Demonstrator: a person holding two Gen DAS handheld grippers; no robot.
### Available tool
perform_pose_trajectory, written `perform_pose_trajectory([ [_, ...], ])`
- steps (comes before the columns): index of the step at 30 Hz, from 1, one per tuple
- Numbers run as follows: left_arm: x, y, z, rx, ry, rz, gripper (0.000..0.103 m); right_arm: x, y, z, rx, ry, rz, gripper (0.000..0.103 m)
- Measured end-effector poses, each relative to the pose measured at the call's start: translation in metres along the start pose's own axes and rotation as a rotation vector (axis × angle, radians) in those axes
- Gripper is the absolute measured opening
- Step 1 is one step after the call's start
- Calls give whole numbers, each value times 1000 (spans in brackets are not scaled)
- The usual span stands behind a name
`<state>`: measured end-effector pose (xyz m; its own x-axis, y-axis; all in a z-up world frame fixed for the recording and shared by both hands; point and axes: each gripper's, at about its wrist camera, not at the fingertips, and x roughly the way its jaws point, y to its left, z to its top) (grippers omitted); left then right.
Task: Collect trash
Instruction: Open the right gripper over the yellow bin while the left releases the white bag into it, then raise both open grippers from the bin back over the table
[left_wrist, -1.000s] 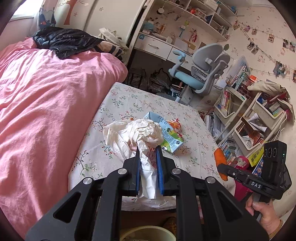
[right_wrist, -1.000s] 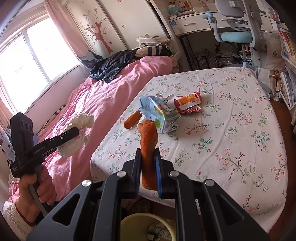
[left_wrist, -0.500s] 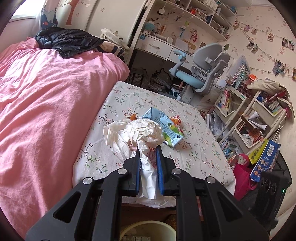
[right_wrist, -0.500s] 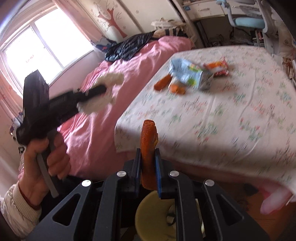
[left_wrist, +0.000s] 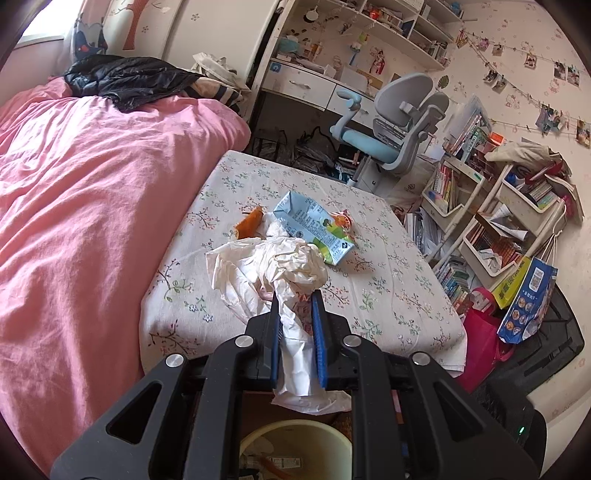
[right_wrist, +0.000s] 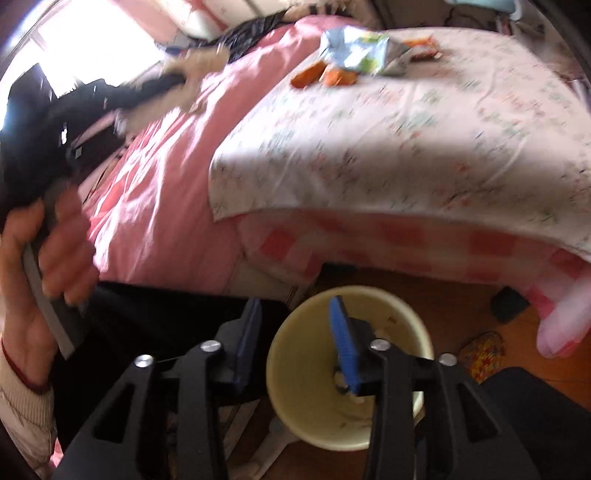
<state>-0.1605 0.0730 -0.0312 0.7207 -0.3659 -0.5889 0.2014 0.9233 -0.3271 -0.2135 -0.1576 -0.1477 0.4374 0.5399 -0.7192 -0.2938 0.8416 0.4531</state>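
My left gripper (left_wrist: 295, 314) is shut on a crumpled white tissue (left_wrist: 273, 269) and holds it above the table's near edge, over a cream trash bin (left_wrist: 295, 446). My right gripper (right_wrist: 295, 321) is open and empty, low over the same bin (right_wrist: 314, 369). On the floral table (left_wrist: 369, 273) lie a blue-green milk carton (left_wrist: 314, 229), an orange peel piece (left_wrist: 249, 223) and an orange wrapper (left_wrist: 341, 221). The blurred right wrist view shows the carton (right_wrist: 354, 51) and orange pieces (right_wrist: 321, 75) too.
A pink bed (left_wrist: 74, 203) lies left of the table. A desk chair (left_wrist: 399, 122) and bookshelves (left_wrist: 491, 221) stand behind and right. Bags (left_wrist: 524, 295) sit on the floor at right. The left gripper's handle and hand (right_wrist: 44, 221) show at left.
My right gripper swung down from the table to the bin, opened, and the orange peel it held is gone from its jaws. My left gripper still holds the tissue and drew back slightly.
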Motion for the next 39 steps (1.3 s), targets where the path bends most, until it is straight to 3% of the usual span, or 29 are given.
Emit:
perform_pose_trajectory([
  [11, -2, -25, -42, 53, 79, -29, 14, -52, -11, 14, 17, -298, -158, 62],
  [21, 5, -51, -98, 128, 229, -19, 14, -70, -22, 16, 58, -390, -175, 68],
  [25, 10, -57, -121, 156, 329, -14, 15, -72, -23, 16, 69, -396, -171, 69],
  [26, 11, -58, -126, 160, 351, -12, 17, -73, -24, 16, 70, -397, -170, 69],
  [29, 18, -61, -137, 175, 414, 11, 42, -74, -25, 16, 76, -399, -170, 71],
  [31, 14, -60, -135, 180, 386, 39, 54, -75, -26, 15, 80, -401, -172, 71],
  [39, -7, -37, -112, 37, 208, 70, 62, -72, -27, 14, 76, -386, -177, 71],
])
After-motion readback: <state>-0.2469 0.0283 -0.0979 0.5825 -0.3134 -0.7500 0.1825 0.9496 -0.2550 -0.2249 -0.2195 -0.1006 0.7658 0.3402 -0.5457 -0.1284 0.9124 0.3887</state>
